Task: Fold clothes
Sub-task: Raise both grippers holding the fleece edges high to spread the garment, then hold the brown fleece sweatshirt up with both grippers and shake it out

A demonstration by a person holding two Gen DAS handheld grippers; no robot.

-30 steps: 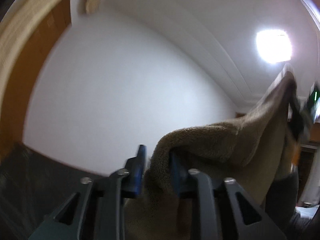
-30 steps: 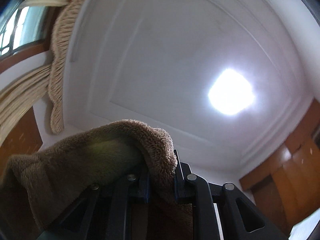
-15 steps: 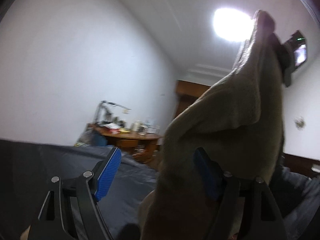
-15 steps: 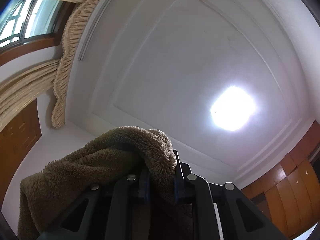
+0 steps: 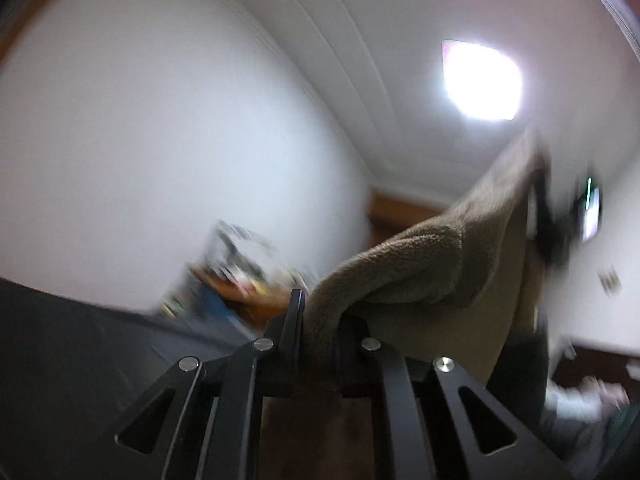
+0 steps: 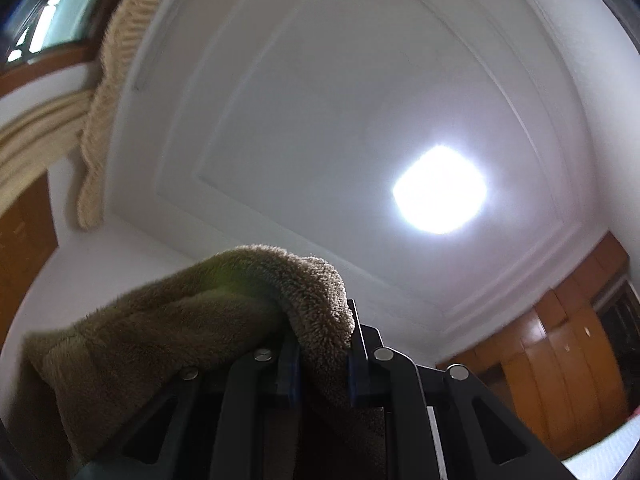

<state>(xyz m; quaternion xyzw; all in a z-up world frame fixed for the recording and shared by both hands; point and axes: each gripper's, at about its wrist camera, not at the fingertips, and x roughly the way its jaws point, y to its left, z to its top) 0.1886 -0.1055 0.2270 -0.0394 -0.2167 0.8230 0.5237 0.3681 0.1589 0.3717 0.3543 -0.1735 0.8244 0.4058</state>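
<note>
Brown fleece garment (image 5: 420, 256), no legible label

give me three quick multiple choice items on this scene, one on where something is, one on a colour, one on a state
1. In the right wrist view, where is the ceiling light?
A. up and to the right of the garment
B. below the garment
C. behind the curtain

2. What colour is the fleecy garment?
A. bright red
B. brown
C. white

3. How does the right gripper stand?
A. wide open and empty
B. out of view
C. clamped on the garment

Answers:
1. A, the bright patch sits above and right of the fleece bunched at the jaws.
2. B, the pile reads brown in both views.
3. C, the fabric fills the narrow gap between the blue pads.
</note>
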